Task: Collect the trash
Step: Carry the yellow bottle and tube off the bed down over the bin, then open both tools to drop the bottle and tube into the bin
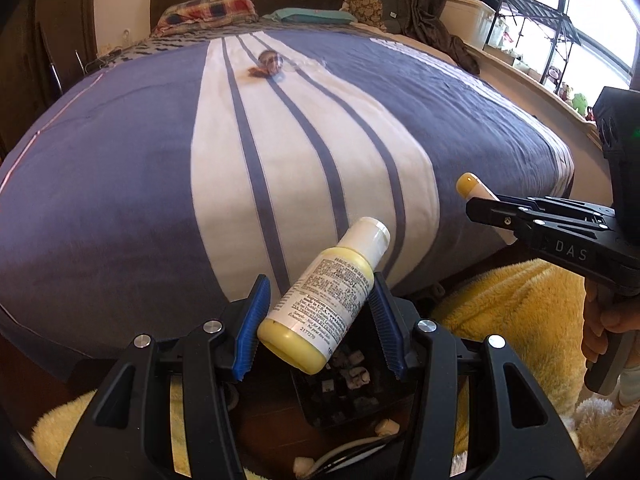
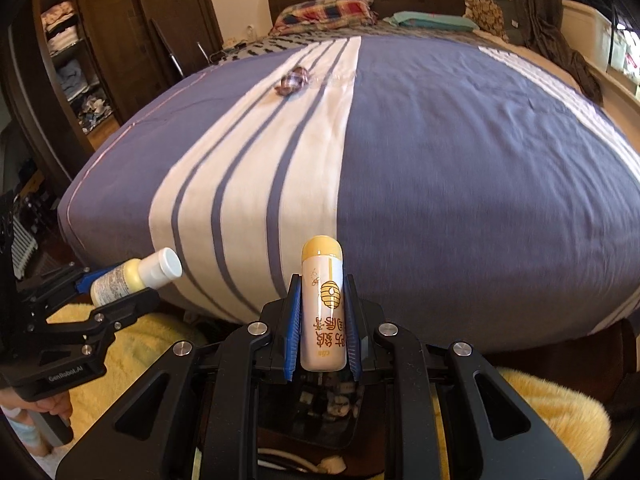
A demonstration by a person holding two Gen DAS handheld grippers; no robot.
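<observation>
Yellow bottle [image 1: 324, 292] between left claw [image 1: 320, 312] pads

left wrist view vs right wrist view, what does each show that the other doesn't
Only the left wrist view shows the yellow bottle's printed label close up, tilted between the left gripper's fingers, and the window shelf. Only the right wrist view shows the tube's beehive print and the open wardrobe. Both show the striped bed, the crumpled wrapper on it, and both held containers.
</observation>
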